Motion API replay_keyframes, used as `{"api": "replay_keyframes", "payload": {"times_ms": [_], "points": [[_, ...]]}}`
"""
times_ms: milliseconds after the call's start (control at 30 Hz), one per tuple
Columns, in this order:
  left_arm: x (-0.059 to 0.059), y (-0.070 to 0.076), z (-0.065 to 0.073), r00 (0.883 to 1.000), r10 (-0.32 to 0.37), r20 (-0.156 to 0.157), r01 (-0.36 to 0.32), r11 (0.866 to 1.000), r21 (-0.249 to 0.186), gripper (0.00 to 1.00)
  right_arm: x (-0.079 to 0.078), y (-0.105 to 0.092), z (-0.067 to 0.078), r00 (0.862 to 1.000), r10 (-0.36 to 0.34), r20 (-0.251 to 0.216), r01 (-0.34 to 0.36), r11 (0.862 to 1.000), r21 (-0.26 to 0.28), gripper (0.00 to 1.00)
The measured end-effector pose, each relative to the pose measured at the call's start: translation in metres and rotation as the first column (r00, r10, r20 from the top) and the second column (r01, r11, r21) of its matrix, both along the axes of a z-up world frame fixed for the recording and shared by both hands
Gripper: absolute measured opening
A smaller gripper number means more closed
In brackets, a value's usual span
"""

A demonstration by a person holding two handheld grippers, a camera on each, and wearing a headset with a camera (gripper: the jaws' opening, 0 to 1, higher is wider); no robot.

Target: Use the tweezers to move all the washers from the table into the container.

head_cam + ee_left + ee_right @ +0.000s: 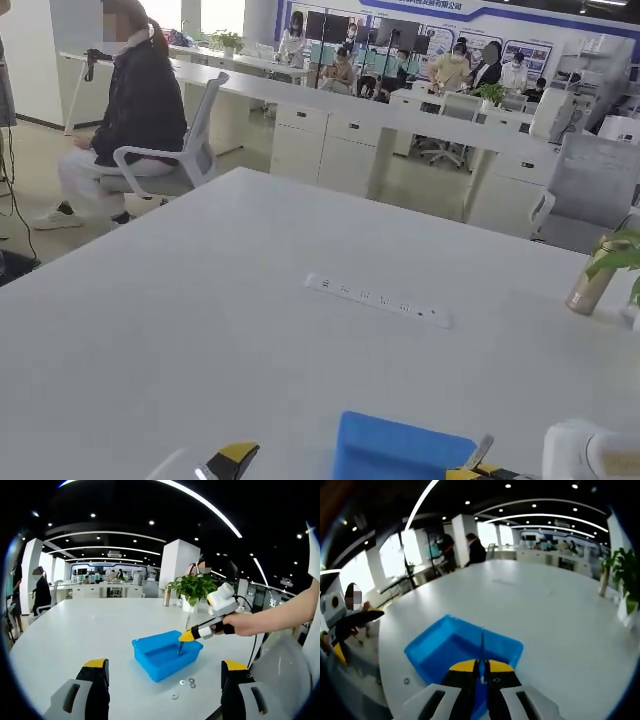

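Blue rectangular container with tweezers above.
Right tool grips the slim tweezers; small silver washers lie beside the container; left tool has jaws spread wide.

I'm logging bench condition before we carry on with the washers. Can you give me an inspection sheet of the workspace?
Surface: white table, nothing spilled.
Job's things: blue container; three washers on the table beside it; tweezers pointing into the container.
Clutter: power strip, bottle.
Grippers: left gripper open, fingers wide apart; right gripper shut on the tweezers.
Cables: black cable hanging from the right gripper.
Surroundings: open office, potted plant, seated person.
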State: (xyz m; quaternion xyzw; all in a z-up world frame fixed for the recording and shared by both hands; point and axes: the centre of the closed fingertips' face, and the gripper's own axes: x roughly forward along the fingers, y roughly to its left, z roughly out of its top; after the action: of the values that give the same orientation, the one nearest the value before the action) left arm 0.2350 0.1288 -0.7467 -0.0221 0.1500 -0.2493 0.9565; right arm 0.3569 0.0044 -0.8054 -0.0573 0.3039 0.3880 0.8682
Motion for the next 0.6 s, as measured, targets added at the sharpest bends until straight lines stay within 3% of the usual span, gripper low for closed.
{"api": "replay_keyframes", "payload": {"times_ms": [600], "points": [[-0.0002,0.0008,-0.0041,1.000,-0.001,-0.016,0.002,1.000,0.010,0.94,0.0027,-0.0027,0.0021,1.000,0.003,-0.003,-0.003,1.000,0.024,0.03]]}}
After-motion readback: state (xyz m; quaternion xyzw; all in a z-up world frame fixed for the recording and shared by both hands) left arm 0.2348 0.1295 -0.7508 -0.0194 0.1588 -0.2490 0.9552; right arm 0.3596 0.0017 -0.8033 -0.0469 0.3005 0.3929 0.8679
